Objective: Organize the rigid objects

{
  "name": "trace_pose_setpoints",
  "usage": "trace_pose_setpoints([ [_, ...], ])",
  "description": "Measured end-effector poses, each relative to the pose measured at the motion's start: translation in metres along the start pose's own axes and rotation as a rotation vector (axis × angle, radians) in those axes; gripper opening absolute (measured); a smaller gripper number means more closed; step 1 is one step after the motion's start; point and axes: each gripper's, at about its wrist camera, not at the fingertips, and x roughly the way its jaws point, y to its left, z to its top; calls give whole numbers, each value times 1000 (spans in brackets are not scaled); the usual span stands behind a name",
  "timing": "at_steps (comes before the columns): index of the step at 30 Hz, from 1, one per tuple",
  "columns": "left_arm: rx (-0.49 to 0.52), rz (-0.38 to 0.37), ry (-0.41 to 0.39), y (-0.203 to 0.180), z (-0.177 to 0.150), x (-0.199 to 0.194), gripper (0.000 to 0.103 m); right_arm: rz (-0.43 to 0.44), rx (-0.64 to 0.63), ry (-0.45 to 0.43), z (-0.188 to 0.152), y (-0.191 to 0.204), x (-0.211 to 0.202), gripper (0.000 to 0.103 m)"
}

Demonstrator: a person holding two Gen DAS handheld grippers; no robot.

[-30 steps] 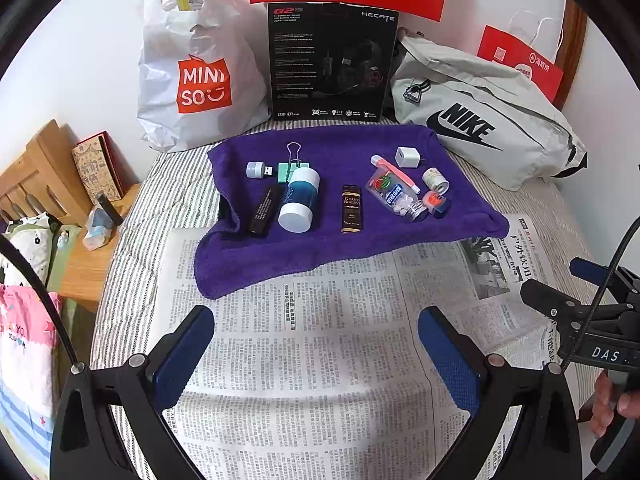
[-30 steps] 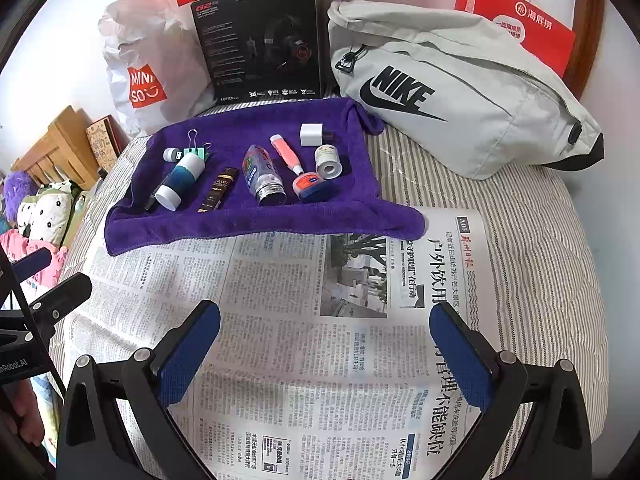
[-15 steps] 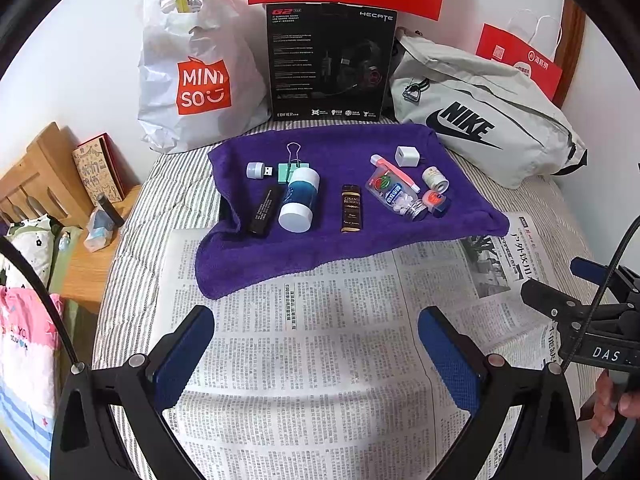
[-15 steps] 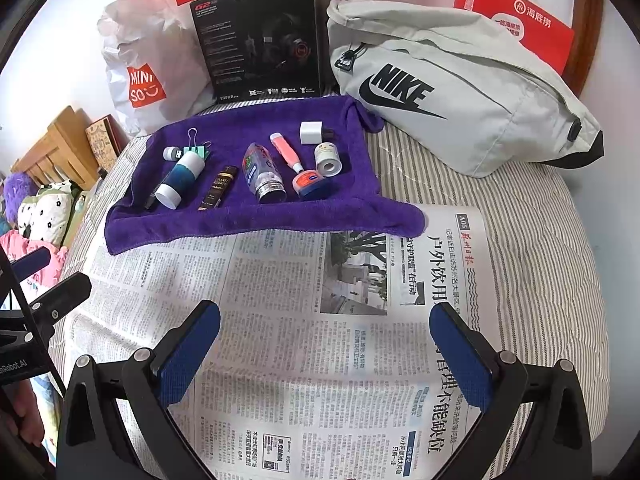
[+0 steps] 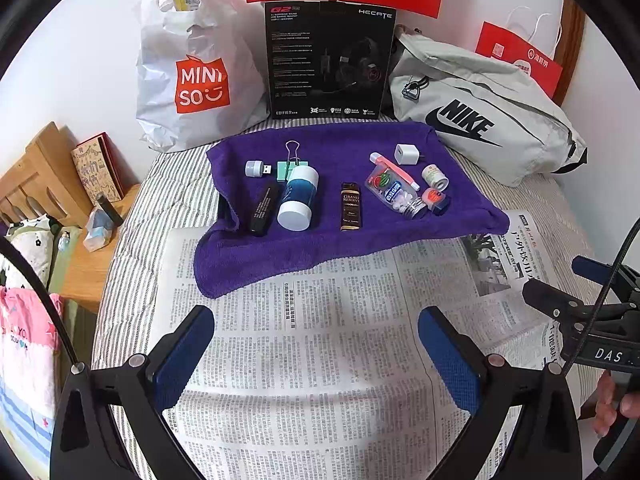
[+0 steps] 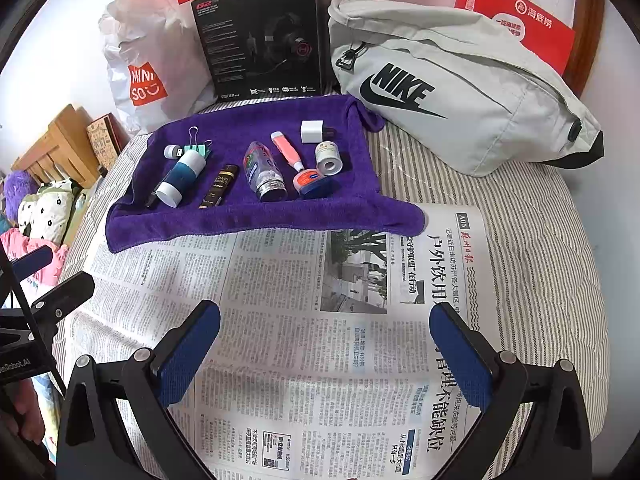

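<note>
- Since a second ago almost nothing has changed: both grippers hang in the same spots over the newspaper, and the row of items on the towel lies as it did.
- The left gripper (image 5: 316, 340) has its jaws spread wide with nothing between them; the right gripper (image 6: 324, 340) is the same, wide and empty.
- Under both sets of jaws lies a spread newspaper (image 5: 320, 360) on a striped bedsheet (image 6: 540, 240).
- Ahead of the jaws, well apart from them, a purple towel (image 5: 360, 248) overlaps the paper's far edge.
- On the towel, left to right: a small USB light (image 5: 256, 168), a green binder clip (image 5: 290, 164), a black stick (image 5: 264, 210), a blue-and-white bottle (image 5: 298, 198), a dark lighter (image 5: 350, 210), a clear mint bottle (image 5: 394, 196), a pink tube (image 5: 394, 170), a white charger plug (image 5: 405, 154), a small white jar (image 5: 435, 176).
- Beyond the towel, against the wall: a Miniso bag (image 5: 192, 72), a headset box (image 5: 328, 56), a grey Nike bag (image 5: 480, 120).
</note>
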Motion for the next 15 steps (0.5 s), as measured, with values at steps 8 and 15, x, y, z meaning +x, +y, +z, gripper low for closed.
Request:
trace_pose_setpoints([
  [8, 0, 0, -4, 1, 1, -2, 103, -1, -7, 2, 0, 2, -1, 103],
  [15, 7, -9, -2, 0, 2, -3, 103, 1, -8, 3, 0, 1, -1, 103],
])
